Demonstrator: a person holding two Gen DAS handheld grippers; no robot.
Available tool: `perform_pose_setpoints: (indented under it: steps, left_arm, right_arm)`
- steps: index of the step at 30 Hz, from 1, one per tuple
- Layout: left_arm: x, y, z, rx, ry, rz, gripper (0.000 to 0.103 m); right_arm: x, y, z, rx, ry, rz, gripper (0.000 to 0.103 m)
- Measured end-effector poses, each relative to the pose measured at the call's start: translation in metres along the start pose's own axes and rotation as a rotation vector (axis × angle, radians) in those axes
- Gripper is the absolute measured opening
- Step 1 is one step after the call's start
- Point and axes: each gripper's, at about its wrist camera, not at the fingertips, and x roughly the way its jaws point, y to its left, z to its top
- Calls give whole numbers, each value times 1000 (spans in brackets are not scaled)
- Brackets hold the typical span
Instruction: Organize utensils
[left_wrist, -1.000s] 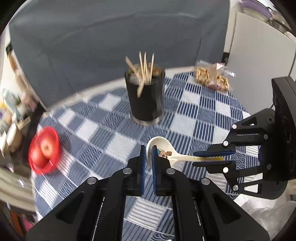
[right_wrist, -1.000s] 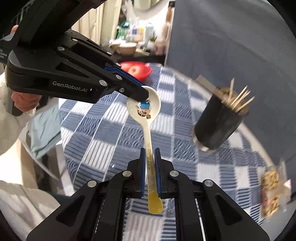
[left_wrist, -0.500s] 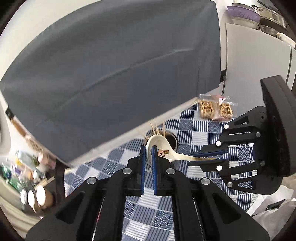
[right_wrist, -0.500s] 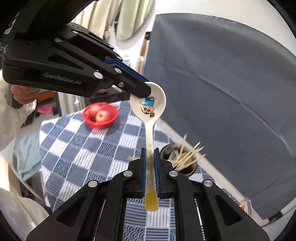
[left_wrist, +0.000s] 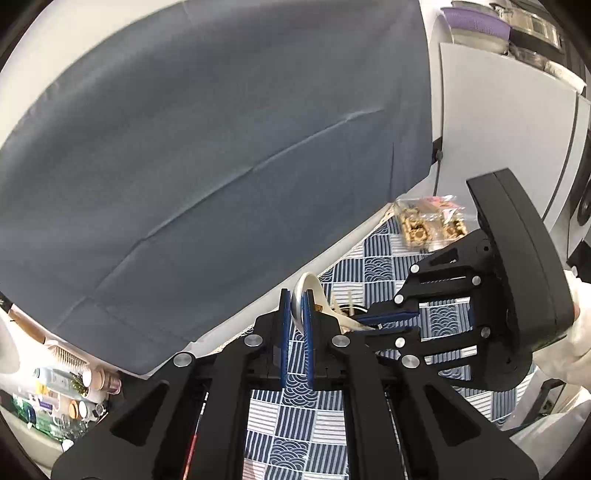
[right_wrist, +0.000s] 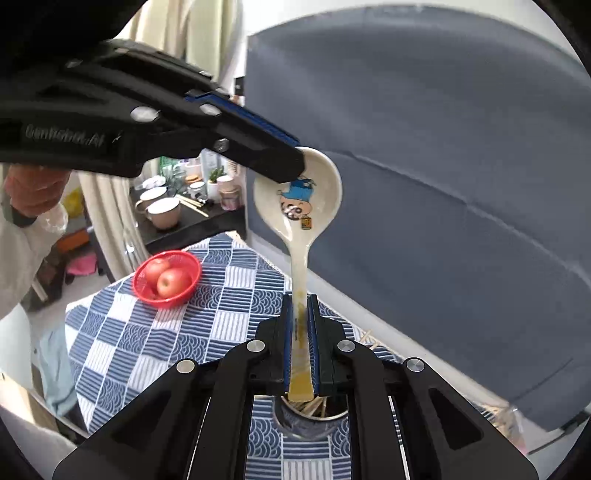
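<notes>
- The right gripper (right_wrist: 299, 332) is clamped on the yellowed handle end of the ceramic spoon (right_wrist: 300, 206), with the pads pressing both sides of the handle.
- The spoon is held in the air above the counter (right_wrist: 122, 347), its bowl pointing up and away from the right gripper, and a cartoon figure is printed inside the bowl.
- The left gripper (left_wrist: 295, 314) is closed on the rim of the spoon's bowl, so the spoon is gripped at both ends.
- Just below the spoon's handle end, the dark utensil cup (right_wrist: 314, 424) stands on the counter with wooden sticks in it; only its rim shows under the right gripper.
- Left of the spoon, further along the blue-and-white checked cloth, a red basket (right_wrist: 168, 275) holds apples.
- In the left wrist view, beyond the spoon, a clear bag of snacks (left_wrist: 428, 225) lies near the counter's far edge.
- Behind the spoon a grey cloth (right_wrist: 461, 166) covers the wall.
</notes>
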Motion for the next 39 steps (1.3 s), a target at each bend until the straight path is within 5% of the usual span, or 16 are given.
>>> perform_pose_setpoints:
  steps: [8,10,11,14,19,26,33,39]
  left_arm:
    - [67,10,-24,-40,39,-64,11]
    - [86,4,-35,-37,49,-83,47]
    - [91,2,-38,-38,50,-88,57]
    - [96,1,-48,-69,30,-92,65]
    - [84,4,-53,-123,5,-53,95]
    - [51,13,-69,-278,-93,-12,97]
    - [26,-6,-97,-334,-164,49,97]
    - [12,-30,-132,-413,-137,106,97]
  right_arm:
    - [59,-20,-45,93,18,5,9]
    - [70,-29,-58,135,38,4,11]
    - [74,-31,-66,144,47,-13,17]
    - [69,-33,-80,142,32,-53,41]
    - [47,-33,-86,148,1,-102,59]
    - [15,-28,-88,155,9,-184,85]
    - [-20,-16,-97,199,59,-264,88]
    - [-45,4,-107,213,85,-269,89]
